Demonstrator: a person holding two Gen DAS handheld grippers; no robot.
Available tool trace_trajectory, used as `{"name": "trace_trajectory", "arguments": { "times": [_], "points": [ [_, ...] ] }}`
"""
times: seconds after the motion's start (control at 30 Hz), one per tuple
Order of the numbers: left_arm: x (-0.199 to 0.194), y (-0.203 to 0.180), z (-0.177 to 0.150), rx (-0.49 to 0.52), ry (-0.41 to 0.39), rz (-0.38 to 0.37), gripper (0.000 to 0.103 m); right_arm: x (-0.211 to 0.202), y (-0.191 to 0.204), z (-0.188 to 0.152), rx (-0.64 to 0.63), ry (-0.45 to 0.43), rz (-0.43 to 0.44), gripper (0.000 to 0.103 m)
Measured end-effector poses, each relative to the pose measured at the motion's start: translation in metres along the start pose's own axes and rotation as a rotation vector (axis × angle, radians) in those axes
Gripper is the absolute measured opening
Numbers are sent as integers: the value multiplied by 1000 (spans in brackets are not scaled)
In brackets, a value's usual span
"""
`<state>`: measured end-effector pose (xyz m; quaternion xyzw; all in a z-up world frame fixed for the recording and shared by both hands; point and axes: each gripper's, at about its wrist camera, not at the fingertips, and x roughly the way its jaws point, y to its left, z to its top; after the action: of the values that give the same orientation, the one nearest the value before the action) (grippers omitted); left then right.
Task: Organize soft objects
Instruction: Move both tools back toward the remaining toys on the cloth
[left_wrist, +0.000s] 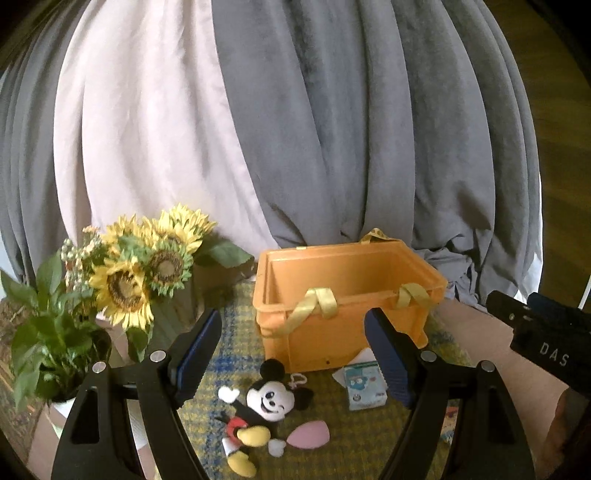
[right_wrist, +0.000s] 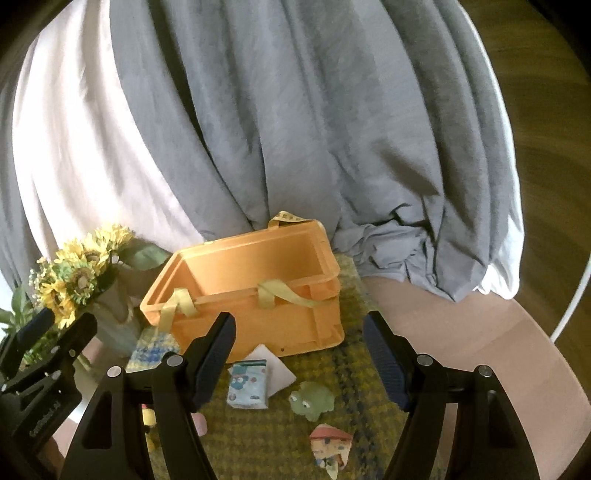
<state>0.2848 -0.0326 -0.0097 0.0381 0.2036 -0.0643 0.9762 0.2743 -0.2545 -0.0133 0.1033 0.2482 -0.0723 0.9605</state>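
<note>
An empty orange crate (left_wrist: 343, 325) with yellow strap handles stands on a yellow-green checked mat (left_wrist: 236, 317); it also shows in the right wrist view (right_wrist: 258, 317). In front of it lie a Mickey Mouse plush (left_wrist: 258, 410), a pink teardrop sponge (left_wrist: 310, 435) and a light-blue tissue pack (left_wrist: 365, 386). The right wrist view shows the tissue pack (right_wrist: 248, 384), a white square pad (right_wrist: 280, 371), a green frog toy (right_wrist: 312, 399) and a folded patterned cloth (right_wrist: 330, 445). My left gripper (left_wrist: 291, 354) is open and empty above the plush. My right gripper (right_wrist: 299, 360) is open and empty above the tissue pack and frog.
A vase of sunflowers (left_wrist: 136, 273) and a leafy potted plant (left_wrist: 51, 339) stand left of the crate. Grey and white curtains (left_wrist: 295, 129) hang behind. The mat lies on a round pale table (right_wrist: 480, 350). My right gripper shows at the left view's right edge (left_wrist: 546, 332).
</note>
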Motion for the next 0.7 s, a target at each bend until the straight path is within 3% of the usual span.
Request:
{"name": "trace_trajectory", "arguments": {
  "times": [0.7],
  "points": [
    [-13,-1,-63,37,98,27,80,-7,-3,-57,-12,78,-36,72]
  ]
}}
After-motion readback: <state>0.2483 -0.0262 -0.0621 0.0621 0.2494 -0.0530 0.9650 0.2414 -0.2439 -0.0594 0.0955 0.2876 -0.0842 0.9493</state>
